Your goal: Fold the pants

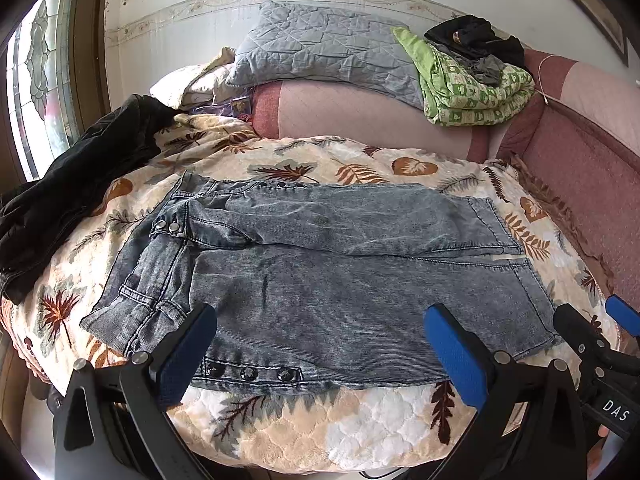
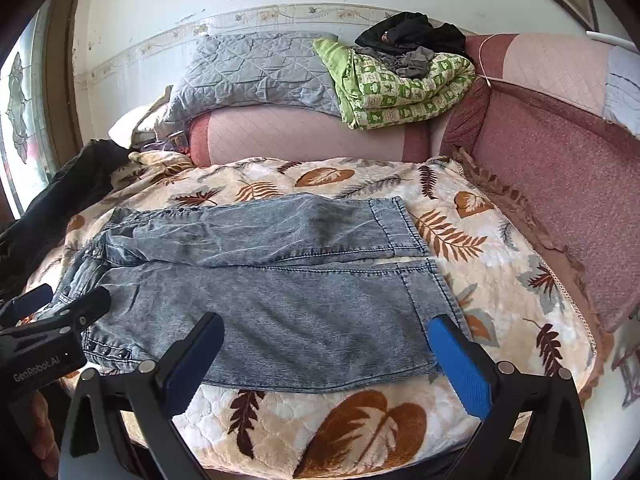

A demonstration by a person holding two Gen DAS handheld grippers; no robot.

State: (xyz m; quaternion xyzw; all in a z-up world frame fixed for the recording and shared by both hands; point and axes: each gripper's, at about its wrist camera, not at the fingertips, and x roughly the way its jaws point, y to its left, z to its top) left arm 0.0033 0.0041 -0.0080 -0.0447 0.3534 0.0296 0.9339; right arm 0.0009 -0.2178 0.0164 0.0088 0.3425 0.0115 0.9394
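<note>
Grey acid-washed denim pants (image 1: 320, 276) lie flat on a leaf-patterned blanket (image 1: 320, 432), waist at the left, leg hems at the right, the two legs side by side. They also show in the right wrist view (image 2: 272, 292). My left gripper (image 1: 320, 344) is open, hovering over the near leg close to the front edge, holding nothing. My right gripper (image 2: 324, 352) is open above the near leg toward its hem, holding nothing. The right gripper also shows at the right edge of the left wrist view (image 1: 592, 328). The left gripper shows at the left edge of the right wrist view (image 2: 60, 312).
A dark garment (image 1: 80, 200) lies heaped at the blanket's left. Behind, a pink sofa back (image 1: 360, 116) carries a grey quilted pillow (image 1: 320, 52), a green patterned blanket (image 1: 472, 84) and black clothes (image 1: 476, 36). A pink sofa arm (image 2: 560, 208) borders the right.
</note>
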